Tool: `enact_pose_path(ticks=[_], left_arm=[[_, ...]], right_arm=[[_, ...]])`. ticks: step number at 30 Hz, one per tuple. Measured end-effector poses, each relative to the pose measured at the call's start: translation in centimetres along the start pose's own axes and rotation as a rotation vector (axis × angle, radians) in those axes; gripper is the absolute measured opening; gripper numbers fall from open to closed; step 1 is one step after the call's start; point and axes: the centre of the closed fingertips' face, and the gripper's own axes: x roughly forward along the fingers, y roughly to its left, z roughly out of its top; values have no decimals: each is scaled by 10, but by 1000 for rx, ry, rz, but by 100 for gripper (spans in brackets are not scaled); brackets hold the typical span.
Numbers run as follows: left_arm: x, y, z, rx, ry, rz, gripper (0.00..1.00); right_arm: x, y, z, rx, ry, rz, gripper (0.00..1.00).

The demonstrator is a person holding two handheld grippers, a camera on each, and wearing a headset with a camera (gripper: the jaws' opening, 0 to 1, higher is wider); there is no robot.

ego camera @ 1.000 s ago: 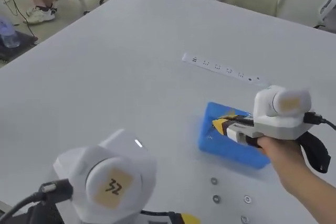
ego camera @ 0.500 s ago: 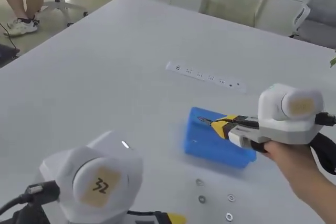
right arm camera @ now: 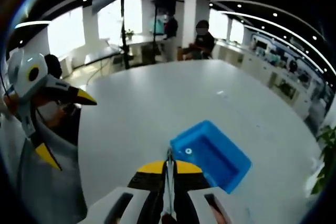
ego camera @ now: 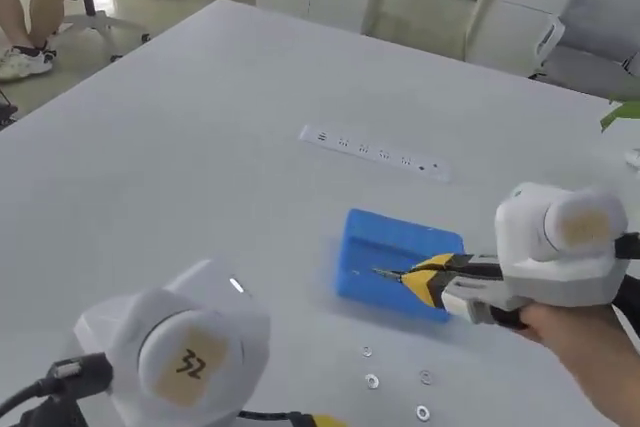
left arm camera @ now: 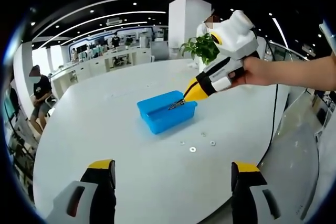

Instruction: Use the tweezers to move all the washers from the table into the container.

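Note:
The blue container [ego camera: 400, 247] sits on the white table [ego camera: 200, 177]. My right gripper [right arm camera: 168, 178] is shut on the thin metal tweezers [ego camera: 388, 272], whose tips hang over the container's left part. One washer [right arm camera: 188, 151] lies inside the blue container [right arm camera: 212, 162]. Several washers [ego camera: 372, 381] lie loose on the table just in front of the container; they also show as washers [left arm camera: 192, 149] in the left gripper view. I cannot tell if the tweezers' tips hold anything. My left gripper [left arm camera: 170, 190] is wide open, low at the near left, well away from the container [left arm camera: 163, 113].
A white power strip [ego camera: 372, 152] lies beyond the container. The table's rounded edge [left arm camera: 247, 150] runs close behind the loose washers. Chairs and seated people are off the far left side; a potted plant [left arm camera: 202, 48] stands past the table.
The head camera has swung, so the whole scene has shifted left. The right gripper has drawn back a little and dropped lower, tweezers still over the container. The left gripper stays open.

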Motion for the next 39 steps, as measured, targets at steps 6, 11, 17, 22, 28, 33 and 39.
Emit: enact_pose_path(ticks=[6, 11, 17, 22, 28, 33, 39], left_arm=[[0, -2, 0, 7, 2, -3, 92], [0, -4, -2, 4, 4, -4, 92], [2, -4, -7, 7, 18, -9, 91], [5, -3, -9, 3, 28, -15, 90], [6, -1, -13, 3, 39, -14, 89], [7, -1, -15, -2, 43, -15, 89], [8, -1, -19, -7, 50, -16, 88]], right_arm=[[-1, 10, -19, -27, 46, 9, 1], [-2, 18, -35, -12, 78, 25, 1], [-3, 25, -57, -14, 153, 46, 1], [-2, 30, -74, -22, 204, 67, 1], [-2, 37, -89, -16, 253, 88, 1], [-2, 40, -102, -16, 299, 104, 1], [0, 41, -112, -20, 350, 120, 1]])
